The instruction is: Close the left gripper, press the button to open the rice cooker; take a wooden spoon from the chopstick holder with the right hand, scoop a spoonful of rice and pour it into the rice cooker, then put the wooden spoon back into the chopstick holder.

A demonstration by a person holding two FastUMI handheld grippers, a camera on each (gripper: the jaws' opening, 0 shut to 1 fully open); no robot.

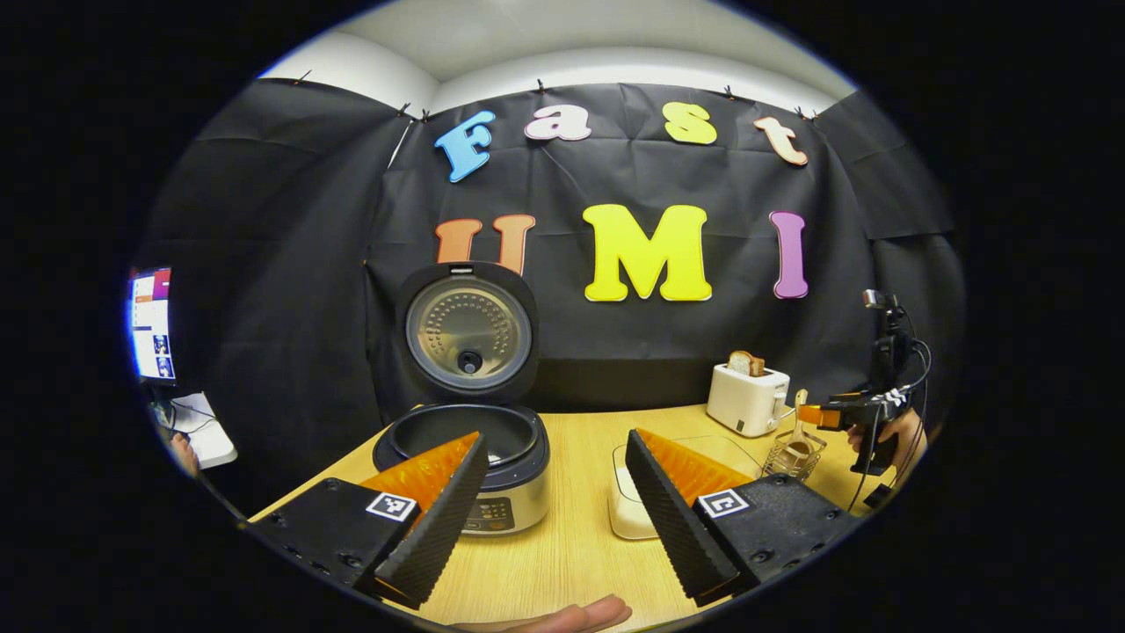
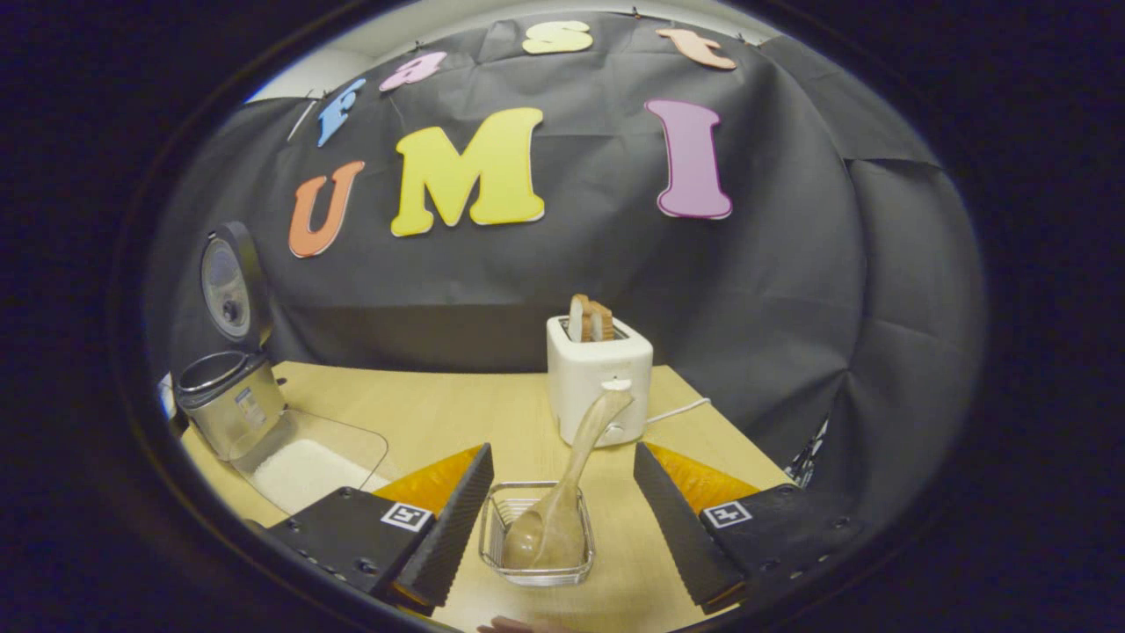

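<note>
My right hand-held gripper [image 2: 562, 519] hangs released over the wire chopstick holder [image 2: 537, 534], where the smooth wooden spoon [image 2: 562, 501] leans bowl-down. My left hand-held gripper [image 1: 554, 492] gapes too. Beyond it on the pale wood surface [image 1: 571, 545] sits the round rice cooker [image 1: 475, 457], lid upright, beside a clear tray of white rice [image 2: 303, 470].

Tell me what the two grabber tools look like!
Each gripper, the left gripper and the right gripper, has two wedge-shaped fingers with bumpy ridged inner faces. Each finger sits on a black block carrying a small square black-and-white marker. In the left gripper view, the right gripper also shows a black handle with dangling cables.
</note>
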